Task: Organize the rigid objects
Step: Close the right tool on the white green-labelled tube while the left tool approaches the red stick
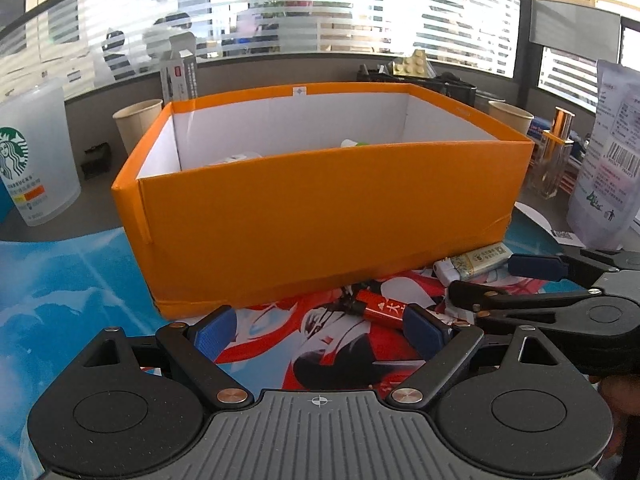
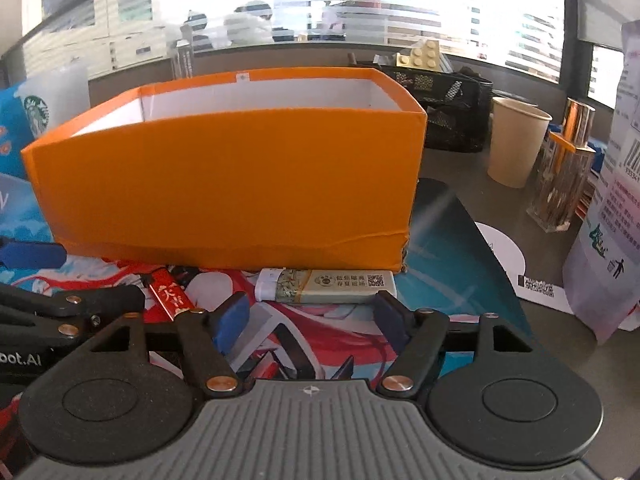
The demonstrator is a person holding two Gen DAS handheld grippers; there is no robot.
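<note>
An open orange box (image 1: 320, 216) (image 2: 240, 184) stands on a printed mat (image 1: 72, 280), with white and green items (image 1: 356, 143) just showing inside. A red lighter (image 1: 380, 308) (image 2: 170, 296) lies on the mat in front of the box. My left gripper (image 1: 318, 328) (image 2: 68, 276) is open around the lighter, whose near end is by the right fingertip. A white and gold lighter (image 2: 328, 286) (image 1: 472, 264) lies along the box's front wall. Just short of it, my right gripper (image 2: 311, 314) (image 1: 500, 280) is open with nothing between its pads.
A frosted Starbucks cup (image 1: 36, 152) stands left of the box. Paper cups (image 1: 138, 124) (image 2: 516, 140) flank it, with a black mesh organizer (image 2: 452, 108) behind. A gold-capped glass bottle (image 2: 564, 168) and a tall white pouch (image 2: 612, 200) crowd the right.
</note>
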